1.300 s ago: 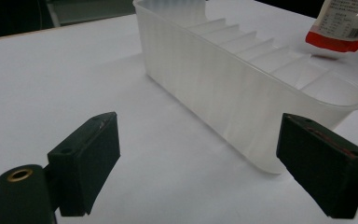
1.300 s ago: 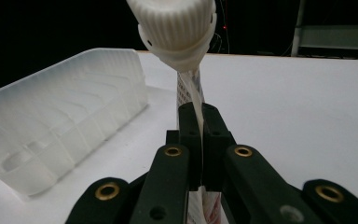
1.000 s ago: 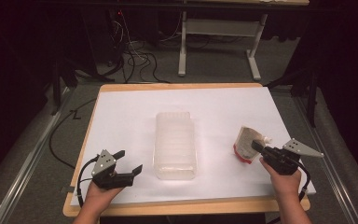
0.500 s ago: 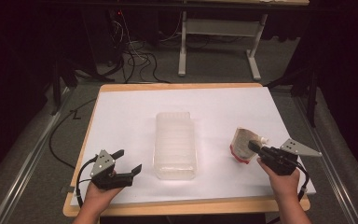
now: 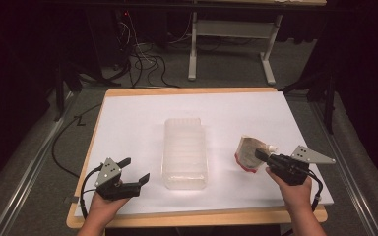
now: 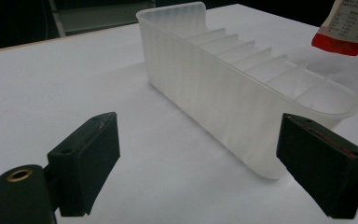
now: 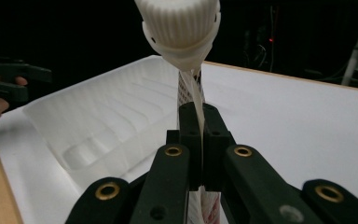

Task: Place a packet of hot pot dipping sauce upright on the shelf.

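A clear ribbed plastic tray (image 5: 185, 152) lies lengthwise in the middle of the white table (image 5: 128, 123). My right gripper (image 5: 262, 155) is shut on a red-and-white spouted pouch (image 5: 248, 153), held just above the table to the right of the tray. In the right gripper view the jaws pinch the pouch's (image 7: 190, 95) thin edge below its white ribbed cap (image 7: 181, 25), with the tray (image 7: 98, 126) beyond. My left gripper (image 5: 134, 171) stands open near the front left edge, left of the tray. Its fingers (image 6: 86, 156) frame the tray's near end (image 6: 242, 100); the pouch (image 6: 347, 28) hangs at top right.
The table's wooden rim (image 5: 197, 215) runs along the front edge. Behind the table, a white desk frame (image 5: 234, 37) and tangled cables (image 5: 140, 54) lie on the grey floor. A black cable (image 5: 61, 147) trails off the table's left side.
My right gripper has carried the pouch slightly left, toward the tray. The left gripper has stayed where it was, still open.
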### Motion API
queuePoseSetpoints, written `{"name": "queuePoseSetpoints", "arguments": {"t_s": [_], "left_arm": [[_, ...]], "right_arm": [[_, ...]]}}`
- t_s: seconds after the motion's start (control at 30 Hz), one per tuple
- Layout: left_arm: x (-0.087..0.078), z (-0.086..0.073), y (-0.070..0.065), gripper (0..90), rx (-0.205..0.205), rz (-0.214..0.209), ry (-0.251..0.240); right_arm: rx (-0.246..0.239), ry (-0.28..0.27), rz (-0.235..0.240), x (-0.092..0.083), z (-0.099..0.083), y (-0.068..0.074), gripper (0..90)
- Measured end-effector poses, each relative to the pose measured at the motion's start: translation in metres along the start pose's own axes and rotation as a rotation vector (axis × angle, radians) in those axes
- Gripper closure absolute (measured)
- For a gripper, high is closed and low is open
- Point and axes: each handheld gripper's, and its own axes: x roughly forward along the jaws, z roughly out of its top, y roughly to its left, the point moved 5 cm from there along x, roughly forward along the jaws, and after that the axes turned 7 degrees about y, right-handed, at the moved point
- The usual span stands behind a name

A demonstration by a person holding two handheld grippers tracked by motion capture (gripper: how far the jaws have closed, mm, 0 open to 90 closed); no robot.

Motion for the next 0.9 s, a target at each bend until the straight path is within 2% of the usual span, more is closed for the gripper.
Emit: {"name": "queuePoseSetpoints", "arguments": {"t_s": [0.1,0.13,0.23,0.3,0.37,0.9], "left_arm": [[0.000,0.000,0.000,13.8,0.000,0.000,-0.004],[0.000,0.000,0.001,13.8,-0.001,-0.003,-0.001],[0.001,-0.001,0.002,13.7,0.001,-0.004,0.006],[0.003,-0.001,0.003,13.7,-0.002,-0.006,0.006],[0.004,-0.001,0.004,13.7,-0.002,-0.006,0.010],[0.003,-0.002,0.003,13.7,-0.003,-0.002,0.014]], "right_arm": [[-0.013,-0.004,0.019,0.002,0.004,0.004,90.0],[-0.025,-0.017,0.042,0.004,0.009,0.007,90.0],[-0.033,-0.020,0.068,0.008,0.013,0.011,90.0],[-0.035,-0.020,0.074,0.009,0.014,0.013,90.0],[-0.042,-0.009,0.101,0.014,0.014,0.016,90.0],[-0.078,0.001,0.180,0.019,0.028,0.028,90.0]]}}
